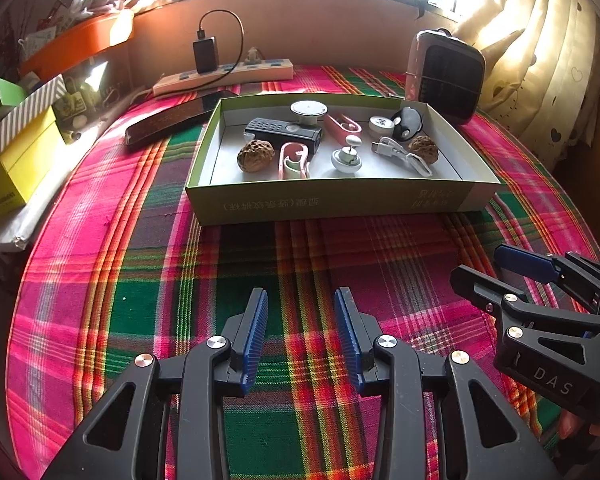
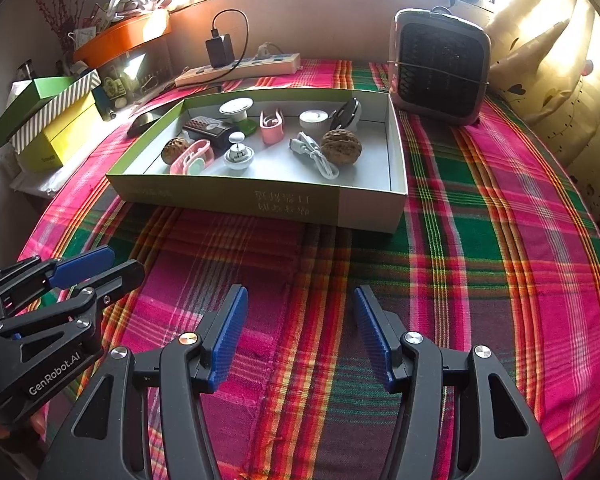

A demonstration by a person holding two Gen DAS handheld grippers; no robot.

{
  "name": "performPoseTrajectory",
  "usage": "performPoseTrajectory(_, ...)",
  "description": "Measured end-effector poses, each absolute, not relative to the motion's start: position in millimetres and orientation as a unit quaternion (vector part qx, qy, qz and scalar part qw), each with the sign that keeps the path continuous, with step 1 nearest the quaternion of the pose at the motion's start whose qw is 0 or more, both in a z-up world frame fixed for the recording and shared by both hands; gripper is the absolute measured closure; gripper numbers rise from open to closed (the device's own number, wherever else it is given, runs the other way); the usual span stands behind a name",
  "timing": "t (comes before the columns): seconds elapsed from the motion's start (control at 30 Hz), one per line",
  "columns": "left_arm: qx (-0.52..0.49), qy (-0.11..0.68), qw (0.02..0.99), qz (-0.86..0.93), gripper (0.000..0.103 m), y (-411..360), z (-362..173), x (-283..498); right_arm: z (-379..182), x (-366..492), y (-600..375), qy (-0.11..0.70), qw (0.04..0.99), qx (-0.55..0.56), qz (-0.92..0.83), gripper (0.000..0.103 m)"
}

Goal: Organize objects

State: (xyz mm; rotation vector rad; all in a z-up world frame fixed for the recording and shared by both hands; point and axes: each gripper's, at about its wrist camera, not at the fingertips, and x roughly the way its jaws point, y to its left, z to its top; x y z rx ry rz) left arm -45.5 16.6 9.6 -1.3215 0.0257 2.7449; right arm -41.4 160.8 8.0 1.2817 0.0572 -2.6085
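Fingers of both the left gripper (image 1: 301, 334) and right gripper (image 2: 300, 334) hover parted and empty above the plaid-clothed bench (image 1: 300, 256); reach squarely over the near wall of the shallow green cardboard box (image 1: 332, 200).

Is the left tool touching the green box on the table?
Apart. In the left wrist view, the left tool is empty and open, and a wide strip of plaid cloth shows between its fingertips and the green box.

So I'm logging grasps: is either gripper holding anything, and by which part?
Nothing is held. The left gripper and right gripper are both open over the plaid tablecloth, fingers empty.
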Motion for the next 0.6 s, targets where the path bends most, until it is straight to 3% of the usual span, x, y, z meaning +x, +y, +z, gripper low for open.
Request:
performPoseTrajectory(0.4, -0.428, 0.008, 0.026, 0.903, 0.069, 20.2, 5.7, -37.3, 5.8, -31.3, 159.8, 0.043, 0.094, 0.437, -0.894, 0.041)
performPoseTrajectory(0.6, -0.426, 0.006, 0.015, 0.904, 0.068, 19.8, 5.4, -37.6, 4.5, -29.1, 164.9, 0.041, 0.083, 0.44, -0.893, 0.032)
